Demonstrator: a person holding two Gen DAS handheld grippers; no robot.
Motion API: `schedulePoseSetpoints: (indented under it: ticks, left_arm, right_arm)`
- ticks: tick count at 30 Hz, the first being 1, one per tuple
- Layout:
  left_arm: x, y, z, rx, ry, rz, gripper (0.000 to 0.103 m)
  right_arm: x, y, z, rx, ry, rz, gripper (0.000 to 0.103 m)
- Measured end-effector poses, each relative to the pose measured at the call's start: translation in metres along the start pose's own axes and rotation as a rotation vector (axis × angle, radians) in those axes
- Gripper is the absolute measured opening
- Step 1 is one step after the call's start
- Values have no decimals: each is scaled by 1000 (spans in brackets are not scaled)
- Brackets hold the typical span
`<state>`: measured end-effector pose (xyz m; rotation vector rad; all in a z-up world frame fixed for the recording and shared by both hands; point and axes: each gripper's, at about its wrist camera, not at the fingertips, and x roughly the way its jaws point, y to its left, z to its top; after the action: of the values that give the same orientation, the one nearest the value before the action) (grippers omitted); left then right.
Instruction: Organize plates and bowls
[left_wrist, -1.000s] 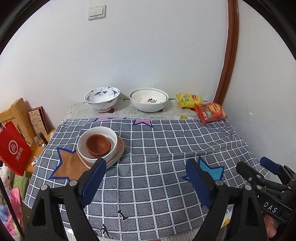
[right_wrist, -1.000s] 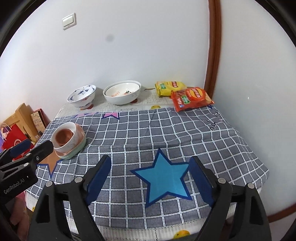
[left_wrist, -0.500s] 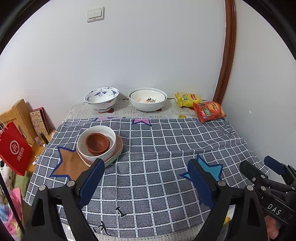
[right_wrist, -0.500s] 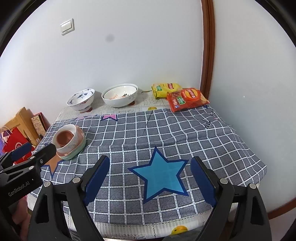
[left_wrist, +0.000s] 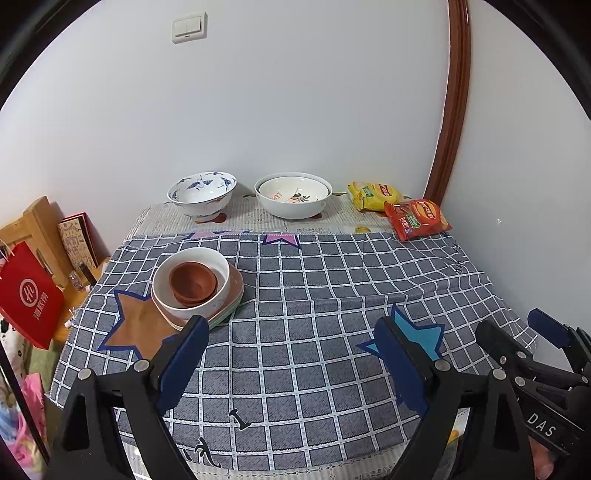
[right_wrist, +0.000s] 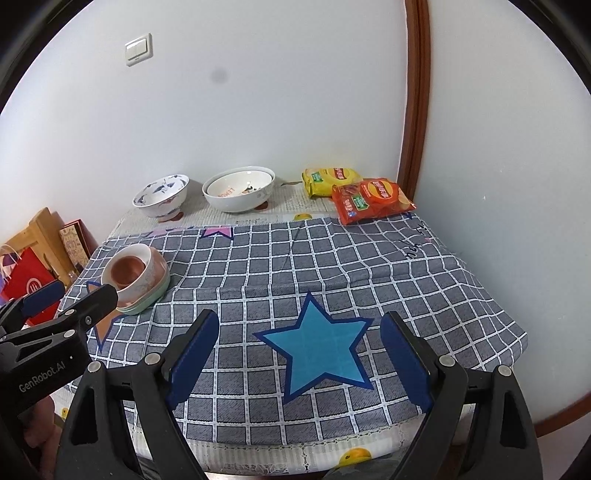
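Observation:
A small brown bowl (left_wrist: 192, 282) sits inside a white bowl (left_wrist: 221, 273), stacked on plates (left_wrist: 236, 291) on the left of the checked tablecloth; the stack also shows in the right wrist view (right_wrist: 136, 277). A blue-patterned bowl (left_wrist: 201, 195) and a large white bowl (left_wrist: 293, 199) stand at the back by the wall. My left gripper (left_wrist: 291, 354) is open and empty above the front of the table, just in front of the stack. My right gripper (right_wrist: 299, 350) is open and empty over the blue star (right_wrist: 314, 350).
Yellow (left_wrist: 373, 194) and red (left_wrist: 417, 218) snack bags lie at the back right corner. A red paper bag (left_wrist: 29, 295) and a wooden rack (left_wrist: 33, 225) stand left of the table. Walls close the back and right sides.
Both grippers have drawn back and up from the table, so the table looks farther away. Both stay open and empty. The bowls have not moved.

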<state>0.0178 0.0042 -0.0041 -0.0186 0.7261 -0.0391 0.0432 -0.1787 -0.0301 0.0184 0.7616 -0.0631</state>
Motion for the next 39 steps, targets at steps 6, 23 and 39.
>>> schedulePoseSetpoints:
  ticks: [6,23,39]
  left_arm:
    - [0,0,-1,1,1,0,91]
    - [0,0,-3,-3,10,-3,91]
    - [1,1,-3,-6,11,-5,91]
  right_arm:
    - [-1,-2,-1,12,0,0,88]
    - [-3,1,-3,4,-3,3,88]
    - [-5,1,-2,5,-5,4,88]
